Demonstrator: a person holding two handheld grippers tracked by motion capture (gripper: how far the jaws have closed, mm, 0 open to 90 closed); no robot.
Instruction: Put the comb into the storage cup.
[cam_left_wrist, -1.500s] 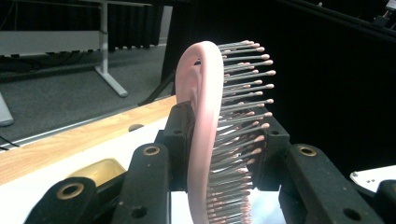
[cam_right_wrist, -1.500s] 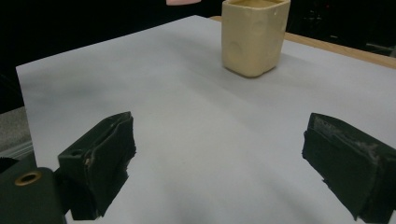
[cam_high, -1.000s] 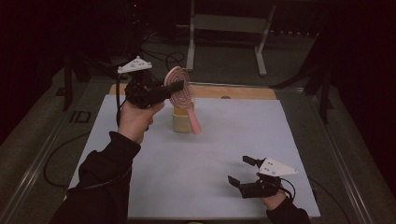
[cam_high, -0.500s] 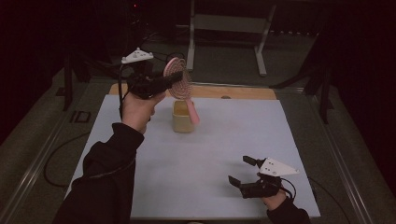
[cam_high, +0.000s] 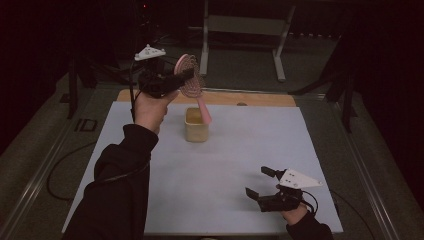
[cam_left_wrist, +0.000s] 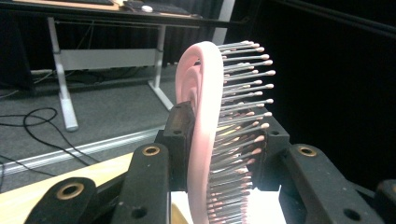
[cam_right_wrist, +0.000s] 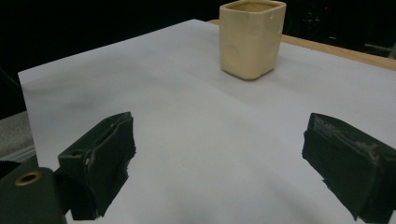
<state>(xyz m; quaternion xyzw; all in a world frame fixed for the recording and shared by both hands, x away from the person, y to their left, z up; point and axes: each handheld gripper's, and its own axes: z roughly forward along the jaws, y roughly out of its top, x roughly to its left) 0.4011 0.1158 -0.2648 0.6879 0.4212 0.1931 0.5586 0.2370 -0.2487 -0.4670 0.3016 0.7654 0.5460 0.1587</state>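
Brush: the pink hairbrush (cam_high: 192, 84) sits higher and farther toward the back of the table than a second ago; its handle now hangs just above the cream cup (cam_high: 197, 125), where before the brush head hung low in front of the cup.
Left gripper: the left gripper (cam_high: 167, 82) is clamped on the brush head, one jaw on the pink back and one against the bristles, as the left gripper view shows on the brush (cam_left_wrist: 205, 135).
Handle: tilted, tip pointing down toward the cup's mouth; whether it touches the rim I cannot tell.
Cup: upright on the white mat (cam_high: 225, 165), toward its far side; seen also from the right gripper view as the cup (cam_right_wrist: 252, 37).
Right gripper: the right gripper (cam_high: 260, 182) rests near the front edge, jaws wide apart, holding nothing, unmoved over the same second.
Meaning: the lift likely lines the handle up over the opening, so lowering it into the cup seems next.
Risk: the handle may catch the rim and tip the cup.
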